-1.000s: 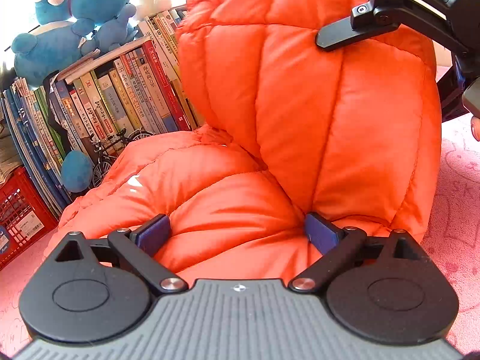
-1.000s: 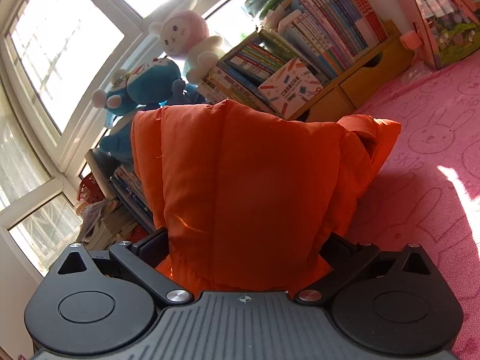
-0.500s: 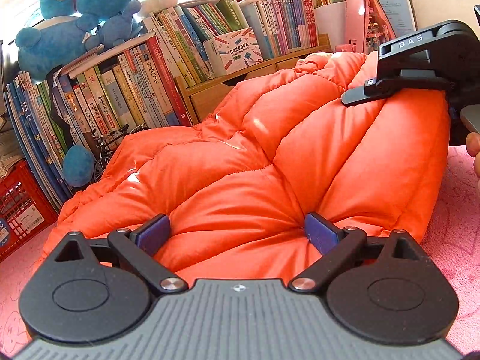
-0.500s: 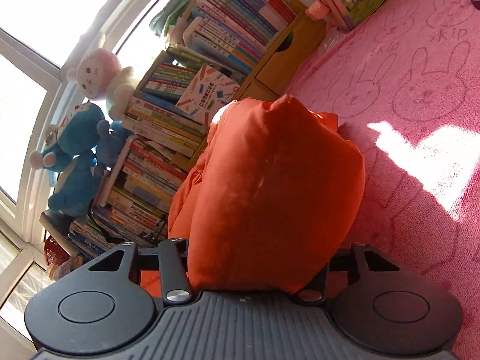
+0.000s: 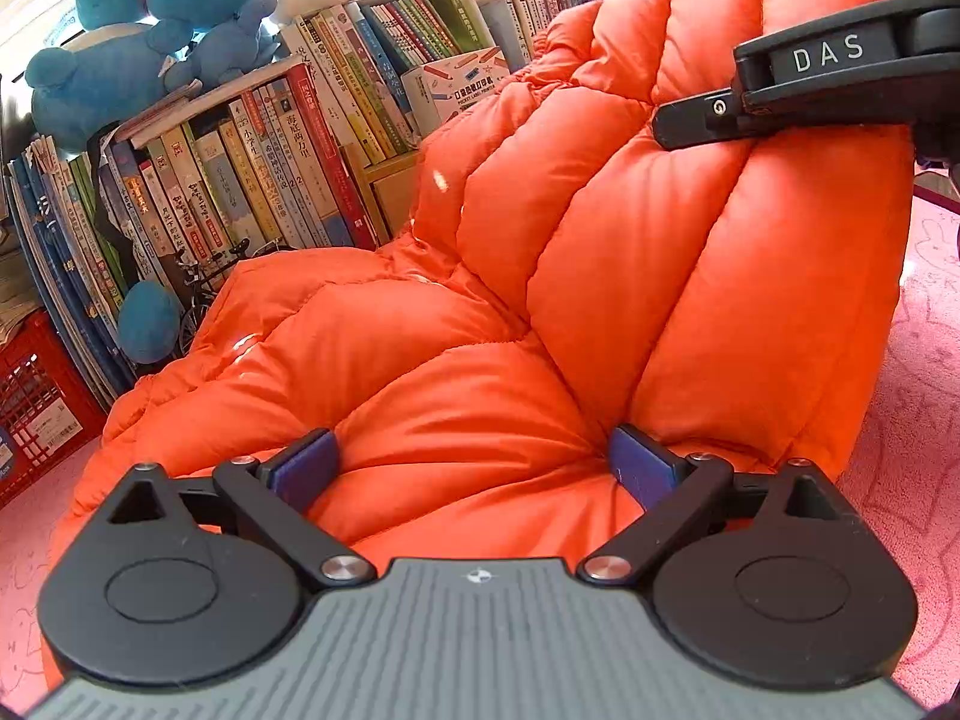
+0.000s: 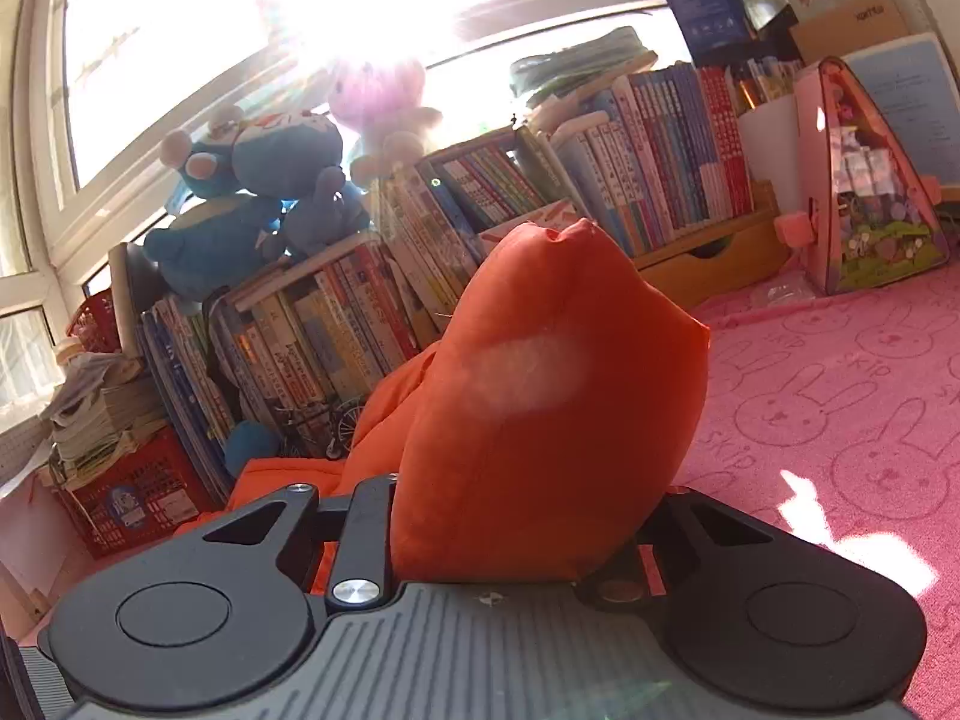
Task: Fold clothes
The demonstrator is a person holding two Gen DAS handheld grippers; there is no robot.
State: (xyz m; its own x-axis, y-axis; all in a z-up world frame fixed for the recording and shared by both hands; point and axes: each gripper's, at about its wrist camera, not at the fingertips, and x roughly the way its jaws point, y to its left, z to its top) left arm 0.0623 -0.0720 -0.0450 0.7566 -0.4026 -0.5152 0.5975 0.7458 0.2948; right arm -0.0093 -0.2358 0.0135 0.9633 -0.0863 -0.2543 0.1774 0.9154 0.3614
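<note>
A puffy orange quilted jacket (image 5: 540, 312) lies on a pink rabbit-print blanket (image 6: 840, 408). My left gripper (image 5: 474, 468) stands open and low over the jacket's near part. Its blue pads (image 5: 306, 462) are wide apart, with padded fabric bulging between them. My right gripper (image 6: 516, 516) holds a bunched fold of the jacket (image 6: 540, 420); its jaws are closing, the fabric is squeezed between them, and the pads are hidden. In the left wrist view the right gripper (image 5: 708, 120) holds that raised flap up at the upper right.
A low shelf packed with books (image 5: 252, 180) runs along the back, with blue and pink plush toys (image 6: 264, 180) on top. A red crate (image 5: 36, 414) stands at the left. A pink toy house (image 6: 870, 192) sits at the back right. Bright windows are behind.
My right gripper's jaws have narrowed onto the jacket fold, and the gripper has rolled. The flap dropped low half a second ago and is raised again. The left gripper has stayed still.
</note>
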